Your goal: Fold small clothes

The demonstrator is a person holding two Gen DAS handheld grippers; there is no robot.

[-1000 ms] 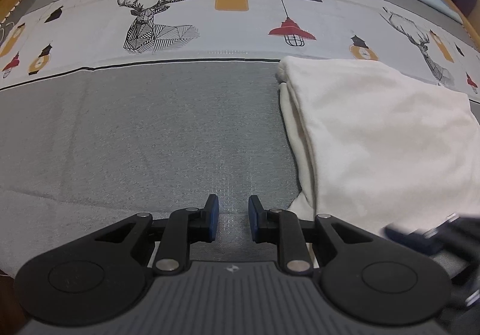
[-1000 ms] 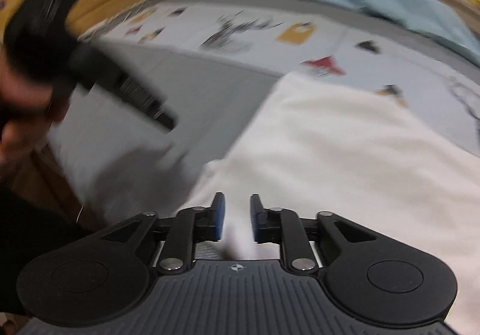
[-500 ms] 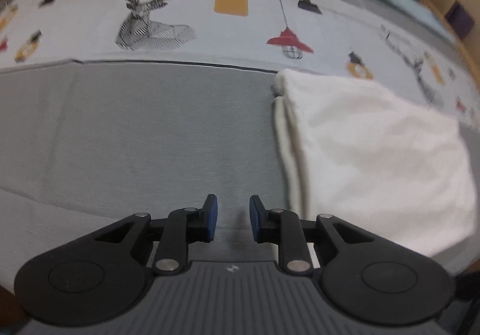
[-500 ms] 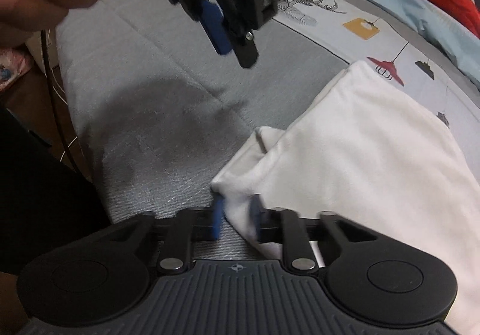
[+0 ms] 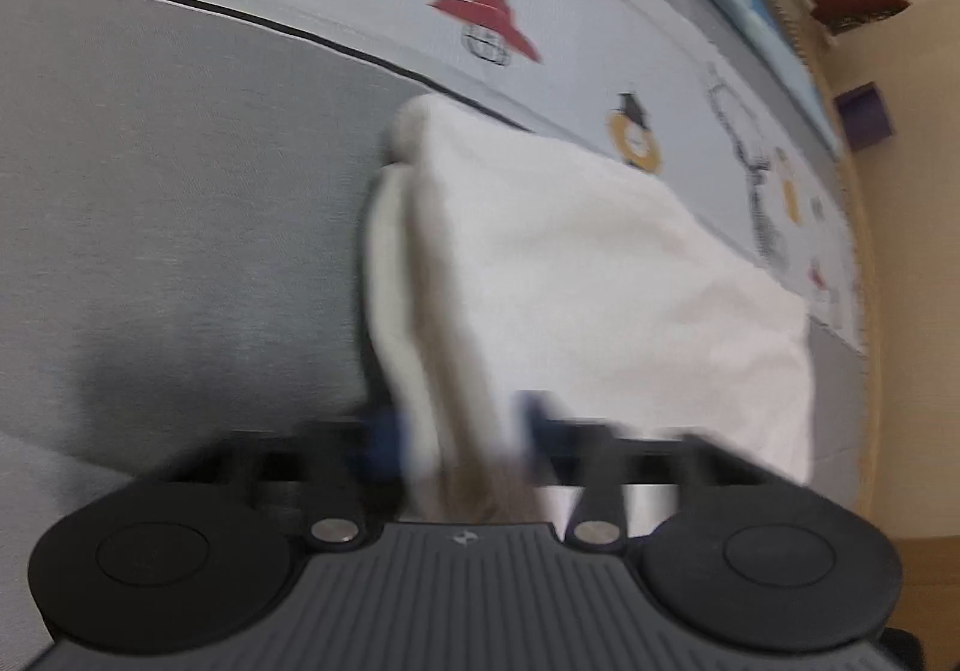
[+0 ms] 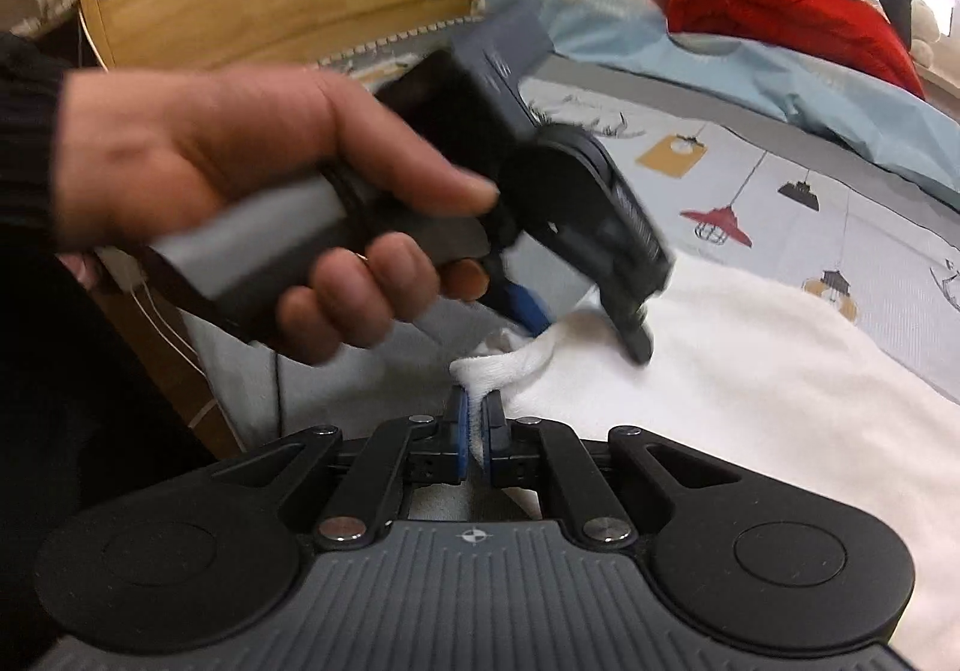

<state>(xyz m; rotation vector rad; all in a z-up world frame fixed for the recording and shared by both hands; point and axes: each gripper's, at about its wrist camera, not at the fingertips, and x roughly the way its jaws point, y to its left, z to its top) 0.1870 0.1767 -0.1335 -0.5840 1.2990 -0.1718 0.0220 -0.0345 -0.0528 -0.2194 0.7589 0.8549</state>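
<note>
My right gripper point(image 6: 475, 422) is clamped on the near corner of the white fleece garment point(image 6: 750, 371), which lies folded on the grey bedspread point(image 5: 168, 203) by its printed band. My left gripper point(image 5: 459, 431) straddles the garment's thick folded edge, jaws just closing in; blur hides whether the pads press. My left hand point(image 6: 240, 191) grips its handle.
</note>
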